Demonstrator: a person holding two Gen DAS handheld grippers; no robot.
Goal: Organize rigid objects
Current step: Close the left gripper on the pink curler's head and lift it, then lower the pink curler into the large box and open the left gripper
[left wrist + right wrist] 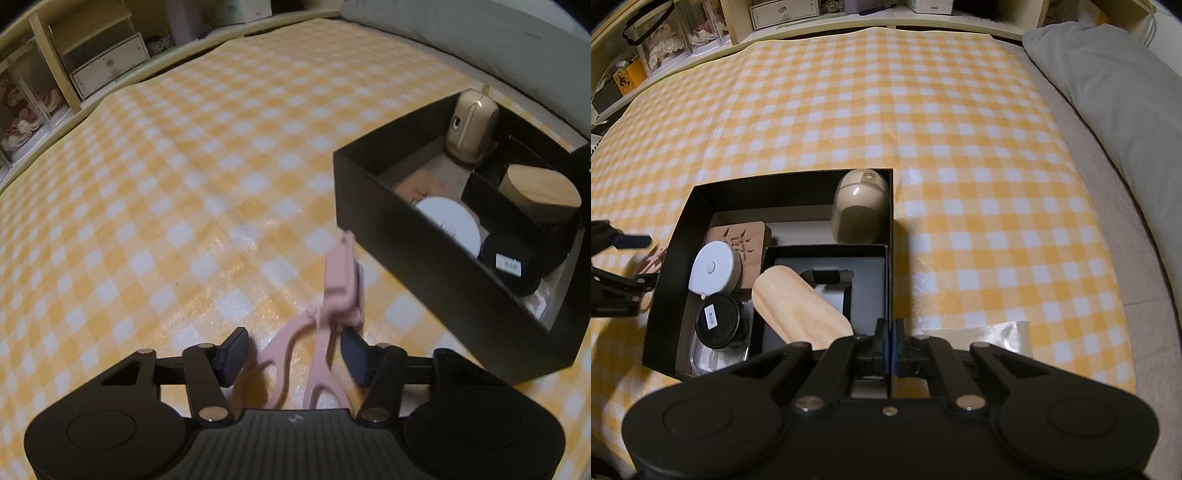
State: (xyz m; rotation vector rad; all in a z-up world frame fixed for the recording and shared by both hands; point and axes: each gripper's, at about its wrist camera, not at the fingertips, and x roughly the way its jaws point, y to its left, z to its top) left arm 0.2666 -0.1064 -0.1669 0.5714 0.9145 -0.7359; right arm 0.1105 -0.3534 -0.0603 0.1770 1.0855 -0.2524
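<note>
A pink eyelash curler (332, 295) lies on the yellow checked cloth just left of a black box (424, 266). My left gripper (293, 350) is open. The curler's handles sit between its fingers, with a gap showing on each side. My right gripper (891, 347) is shut on the right wall of the black box (891, 258). Inside the box are a beige mouse (858, 210), an oval wooden lid (801, 306), a white round case (713, 267), a black jar (718, 321) and a carved wooden coaster (746, 240). In the right wrist view the left gripper (635, 260) shows at the box's left side.
A grey pillow (1108, 92) lies along the right edge of the cloth. Shelves with drawers and clear boxes (103, 62) run behind the far edge. A crumpled clear wrapper (997, 332) lies right of the box. Checked cloth (184, 166) stretches far and left.
</note>
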